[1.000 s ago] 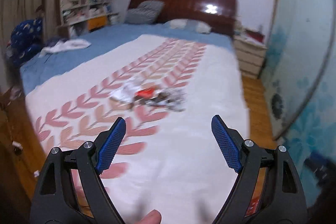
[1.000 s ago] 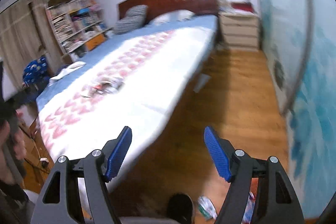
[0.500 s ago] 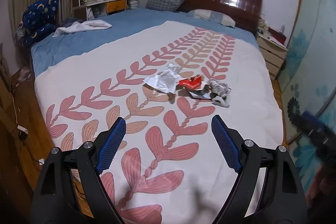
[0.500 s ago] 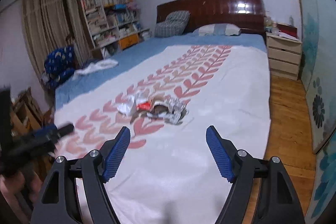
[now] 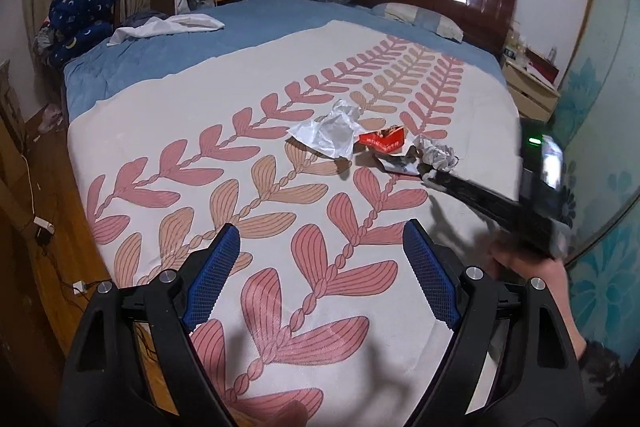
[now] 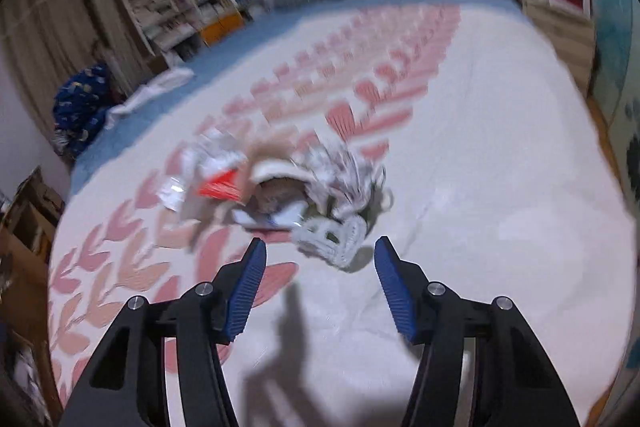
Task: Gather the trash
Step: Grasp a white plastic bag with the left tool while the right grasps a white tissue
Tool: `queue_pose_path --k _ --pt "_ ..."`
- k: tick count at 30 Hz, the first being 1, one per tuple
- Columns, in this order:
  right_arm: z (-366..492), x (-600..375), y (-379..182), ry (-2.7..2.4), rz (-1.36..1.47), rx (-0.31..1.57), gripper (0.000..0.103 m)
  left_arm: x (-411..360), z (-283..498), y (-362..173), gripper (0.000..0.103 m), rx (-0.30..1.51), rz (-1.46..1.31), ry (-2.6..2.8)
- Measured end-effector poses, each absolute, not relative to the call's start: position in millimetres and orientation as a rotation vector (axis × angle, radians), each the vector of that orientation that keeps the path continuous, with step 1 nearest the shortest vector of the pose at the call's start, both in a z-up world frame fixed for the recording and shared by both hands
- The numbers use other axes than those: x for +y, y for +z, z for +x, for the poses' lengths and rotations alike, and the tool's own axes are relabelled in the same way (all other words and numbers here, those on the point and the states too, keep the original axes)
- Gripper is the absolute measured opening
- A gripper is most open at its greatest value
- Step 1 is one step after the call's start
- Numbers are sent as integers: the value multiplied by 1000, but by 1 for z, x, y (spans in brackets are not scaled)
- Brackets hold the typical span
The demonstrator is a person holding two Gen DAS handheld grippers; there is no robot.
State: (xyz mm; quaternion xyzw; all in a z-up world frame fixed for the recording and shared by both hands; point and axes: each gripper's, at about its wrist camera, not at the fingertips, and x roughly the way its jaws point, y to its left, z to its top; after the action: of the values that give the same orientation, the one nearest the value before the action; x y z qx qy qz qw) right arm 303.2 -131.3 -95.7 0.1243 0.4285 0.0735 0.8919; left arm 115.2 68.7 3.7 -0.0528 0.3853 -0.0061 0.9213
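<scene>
Since a second ago the right gripper (image 6: 318, 259) has swung from over the floor to the trash pile (image 6: 280, 187) on the bed (image 6: 500, 207), its jaws just narrowing, nothing between them. From the left view, the left gripper (image 5: 318, 259) hangs wide and empty, well short of the white wrapper (image 5: 328, 133). Best to slow down and straddle the crumpled grey wad (image 6: 336, 239) before squeezing.

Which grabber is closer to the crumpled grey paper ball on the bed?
Right. The right gripper is just short of the grey paper ball; the left gripper is well back from it.
</scene>
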Motion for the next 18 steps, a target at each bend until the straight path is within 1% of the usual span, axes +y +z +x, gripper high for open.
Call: queue_pose_path --k 1,3,4,7,13,16,18 --pt "312 -132 -103 161 298 916 50 68 119 2 83 801 -105 -12" --pt "318 -139 -108 183 362 921 33 68 128 -1 83 807 -103 -16" --pt "320 -140 -111 190 378 929 14 67 135 -4 83 812 -101 -17" --pt "317 -146 -111 229 424 915 7 59 165 -13 83 812 -57 -29" --pt "284 -175 -96 264 511 886 7 38 238 -45 83 798 0 -54" --pt "269 -188 -89 288 530 883 7 28 262 -58 83 803 51 -34" --pt "261 -195 -85 299 532 878 7 30 276 -63 83 816 26 -37"
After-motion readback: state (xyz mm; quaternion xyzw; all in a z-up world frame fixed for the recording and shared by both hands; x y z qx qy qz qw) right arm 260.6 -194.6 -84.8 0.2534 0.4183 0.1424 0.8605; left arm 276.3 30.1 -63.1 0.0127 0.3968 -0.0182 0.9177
